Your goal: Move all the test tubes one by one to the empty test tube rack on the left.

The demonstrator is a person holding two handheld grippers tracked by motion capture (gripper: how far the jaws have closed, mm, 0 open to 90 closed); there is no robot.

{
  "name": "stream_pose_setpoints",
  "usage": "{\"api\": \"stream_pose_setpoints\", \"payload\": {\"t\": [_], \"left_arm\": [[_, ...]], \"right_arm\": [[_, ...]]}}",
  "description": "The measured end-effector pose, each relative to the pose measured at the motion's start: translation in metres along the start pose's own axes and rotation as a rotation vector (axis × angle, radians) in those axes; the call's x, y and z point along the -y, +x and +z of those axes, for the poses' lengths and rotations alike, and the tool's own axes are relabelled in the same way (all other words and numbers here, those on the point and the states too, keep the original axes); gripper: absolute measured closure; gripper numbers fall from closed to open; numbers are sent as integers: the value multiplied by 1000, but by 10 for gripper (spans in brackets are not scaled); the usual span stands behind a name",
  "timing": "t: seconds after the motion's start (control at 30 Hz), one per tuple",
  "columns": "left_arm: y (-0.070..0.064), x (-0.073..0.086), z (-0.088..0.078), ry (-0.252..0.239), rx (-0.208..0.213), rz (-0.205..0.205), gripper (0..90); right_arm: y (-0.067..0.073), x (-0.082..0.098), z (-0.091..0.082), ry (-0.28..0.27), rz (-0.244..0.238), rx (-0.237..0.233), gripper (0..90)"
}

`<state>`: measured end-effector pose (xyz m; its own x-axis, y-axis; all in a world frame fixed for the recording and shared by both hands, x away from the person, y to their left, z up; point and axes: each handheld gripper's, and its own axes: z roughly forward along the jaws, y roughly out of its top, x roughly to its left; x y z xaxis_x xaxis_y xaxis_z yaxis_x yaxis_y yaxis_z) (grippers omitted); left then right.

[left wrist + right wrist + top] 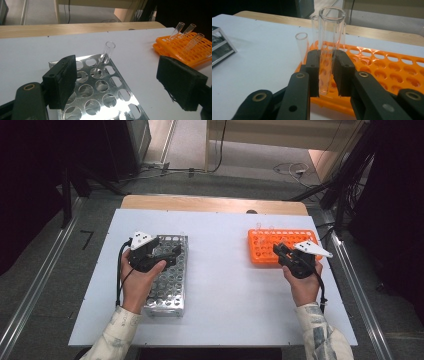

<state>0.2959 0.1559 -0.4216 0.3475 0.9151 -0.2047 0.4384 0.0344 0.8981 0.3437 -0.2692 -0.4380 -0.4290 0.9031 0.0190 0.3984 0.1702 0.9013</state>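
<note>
Two racks on the white counter (220, 285), well apart, with a broad bare stretch of sheet between them. Metal rack (170, 285) at the left, its long side running toward the near edge, short of that edge. Orange rack (265, 245) at the right, near the far right corner, close to the right-hand edge. Beyond the sheet's far edge, a strip of bare wood.

Left hand-held gripper (117, 82) hovering over the metal rack's far end, jaws wide apart, nothing between them. One glass tube (107, 53) standing in a far-row hole of that rack, tilted slightly; all other visible holes vacant.

Right hand-held gripper (326, 72) clamped on a clear test tube (329, 37), held upright above the near-left part of the orange rack, open mouth up, rounded bottom just clear of the holes. Three more tubes leaning in the orange rack's far rows in the left gripper view (178, 28); in the right gripper view one of them (301, 45) just left of the held tube, the others partly hidden behind it.
</note>
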Motion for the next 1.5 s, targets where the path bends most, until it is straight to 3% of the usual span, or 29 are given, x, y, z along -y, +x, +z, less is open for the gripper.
{"api": "stream_pose_setpoints", "payload": {"t": [0.2, 0.5, 0.77, 1.07, 1.3, 1.5], "left_arm": [[-7, -1, -2, -5, 22, 14, 164], [-18, -2, -3, -4, 59, 29, 165], [-27, 0, 1, 11, 72, 53, 164], [-43, 5, 9, 36, 89, 107, 160], [-55, 5, 14, 49, 117, 128, 160], [-67, 3, 18, 39, 156, 123, 160]], "right_arm": [[9, 4, -9, 9, -19, -26, 731], [36, 4, -7, 20, -63, -101, 731], [58, 3, 2, 32, -105, -149, 731], [81, 2, 15, 49, -152, -190, 731], [100, 1, 24, 58, -176, -223, 731], [115, -2, 30, 57, -204, -247, 731]]}}
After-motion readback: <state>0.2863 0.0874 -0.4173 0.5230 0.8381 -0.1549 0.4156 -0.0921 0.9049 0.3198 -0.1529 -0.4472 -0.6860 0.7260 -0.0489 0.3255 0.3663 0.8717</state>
